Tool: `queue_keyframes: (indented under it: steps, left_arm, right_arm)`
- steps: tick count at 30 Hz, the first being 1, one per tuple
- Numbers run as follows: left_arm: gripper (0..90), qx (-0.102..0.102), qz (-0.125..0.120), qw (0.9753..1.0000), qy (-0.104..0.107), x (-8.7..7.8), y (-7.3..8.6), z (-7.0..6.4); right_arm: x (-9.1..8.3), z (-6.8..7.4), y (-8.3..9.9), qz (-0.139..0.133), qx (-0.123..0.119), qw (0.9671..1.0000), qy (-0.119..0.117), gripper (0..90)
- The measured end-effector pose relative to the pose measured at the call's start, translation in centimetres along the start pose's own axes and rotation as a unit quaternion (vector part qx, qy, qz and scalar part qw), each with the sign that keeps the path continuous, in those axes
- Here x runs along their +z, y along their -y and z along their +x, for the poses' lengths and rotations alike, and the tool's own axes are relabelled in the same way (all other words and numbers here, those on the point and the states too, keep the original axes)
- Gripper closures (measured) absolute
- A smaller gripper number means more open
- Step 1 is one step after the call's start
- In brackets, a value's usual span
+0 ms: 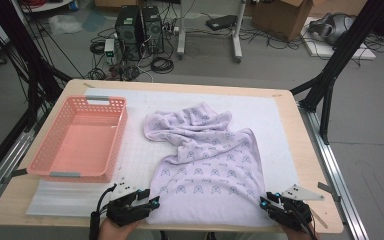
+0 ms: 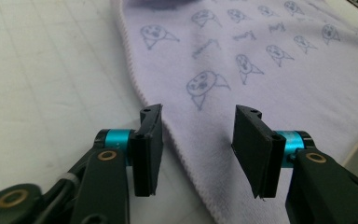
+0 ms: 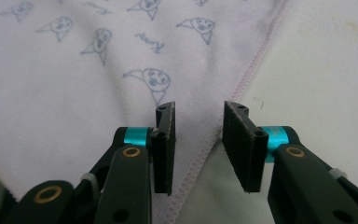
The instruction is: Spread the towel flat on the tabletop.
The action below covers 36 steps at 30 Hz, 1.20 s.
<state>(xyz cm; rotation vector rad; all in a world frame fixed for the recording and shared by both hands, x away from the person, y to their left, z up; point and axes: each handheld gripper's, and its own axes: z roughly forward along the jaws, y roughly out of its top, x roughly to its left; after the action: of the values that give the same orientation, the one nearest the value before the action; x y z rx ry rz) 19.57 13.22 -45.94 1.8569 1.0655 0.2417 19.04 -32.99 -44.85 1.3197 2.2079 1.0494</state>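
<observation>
Straddling the towel's [image 1: 205,165] near corners, both tongs — left [image 2: 198,140], right [image 3: 198,140] — stood apart, gripping nothing, beside a pink basket [image 1: 55,167].

towel [image 1: 207,162] on the mat [image 1: 275,117] mid-table, basket [image 1: 80,137] to its left, left gripper [image 1: 152,202] and right gripper [image 1: 265,203] at its near corners

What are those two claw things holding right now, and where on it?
Nothing yet. The left gripper and right gripper both stand open, each straddling a stitched side edge of the lilac towel near its front corners, without pinching it.
</observation>
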Motion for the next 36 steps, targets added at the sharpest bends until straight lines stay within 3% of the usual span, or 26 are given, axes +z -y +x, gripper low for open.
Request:
queue_keyframes:
  steps: [1, 2, 6, 10, 14, 16, 18, 19, 21, 25, 27, 29, 30, 32, 36]
  left_arm:
    - [70.9, 0.017, 0.004, 0.9998, -0.012, -0.1, 0.1, -0.4]
    - [85.2, 0.022, 0.011, 0.9996, -0.012, -0.2, 0.1, -0.5]
    - [87.0, 0.007, 0.018, 0.9997, -0.011, -1.2, 0.6, -0.8]
    - [87.0, -0.002, 0.016, 0.9999, 0.001, -3.7, 2.0, -1.1]
    - [86.6, 0.005, 0.024, 0.9995, 0.019, -5.3, 3.8, -1.9]
    - [80.2, 0.015, 0.016, 0.9995, 0.02, -5.2, 4.0, -2.1]
    - [54.4, 0.016, -0.004, 0.9999, 0.002, -4.7, 3.3, -1.8]
    - [50.7, 0.009, -0.01, 0.9999, -0.001, -4.4, 2.7, -1.5]
    - [49.1, 0.006, -0.024, 0.9997, -0.004, -3.6, 1.5, -1.0]
    - [48.7, 0.001, -0.024, 0.9996, -0.014, -1.4, -0.9, 0.1]
    - [51.3, -0.001, -0.012, 0.9999, -0.008, -0.1, -1.6, 0.4]
    - [56.2, -0.003, 0.018, 0.9998, -0.005, 1.2, -1.7, 0.6]
    - [63.8, 0.012, 0.013, 0.9997, -0.016, 1.3, -1.5, 0.5]
    - [82.5, 0.009, 0.017, 0.9995, -0.025, 1.1, -1.5, 0.7]
    - [85.9, 0.003, 0.016, 0.9995, -0.027, -0.1, -0.7, 0.4]
  right_arm:
    - [-0.1, 0.0, 0.0, 0.003, 0.003, 0.9998, -0.018, 85.9]
    - [-0.2, 0.0, 0.1, 0.004, -0.001, 0.9998, -0.022, 86.9]
    - [-1.0, 0.2, 0.5, 0.009, -0.003, 0.9994, -0.032, 88.1]
    - [-2.6, 0.7, 1.6, 0.008, -0.001, 0.9988, -0.048, 88.3]
    - [-3.9, 1.4, 2.7, 0.014, -0.002, 0.9979, -0.063, 88.3]
    - [-4.0, 1.8, 3.1, 0.021, -0.001, 0.9975, -0.067, 85.0]
    - [-3.8, 1.8, 2.9, 0.014, 0.001, 0.9984, -0.055, 65.9]
    - [-3.7, 1.7, 2.5, 0.003, 0.004, 0.9987, -0.05, 62.9]
    - [-3.2, 1.3, 1.7, -0.011, 0.002, 0.9994, -0.033, 57.1]
    - [-1.1, 0.5, 0.0, -0.017, 0.003, 0.9999, -0.002, 57.4]
    - [0.2, 0.0, -0.7, -0.012, 0.007, 0.9999, 0.009, 59.8]
    - [1.2, -0.4, -1.0, -0.001, 0.012, 0.9999, 0.009, 67.3]
    - [1.2, -0.6, -1.1, -0.004, 0.014, 0.9999, 0.007, 75.1]
    - [1.1, -0.6, -1.0, -0.001, 0.014, 0.9998, -0.012, 87.2]
    - [0.2, -0.2, -0.4, 0.005, 0.006, 0.9997, -0.024, 88.4]
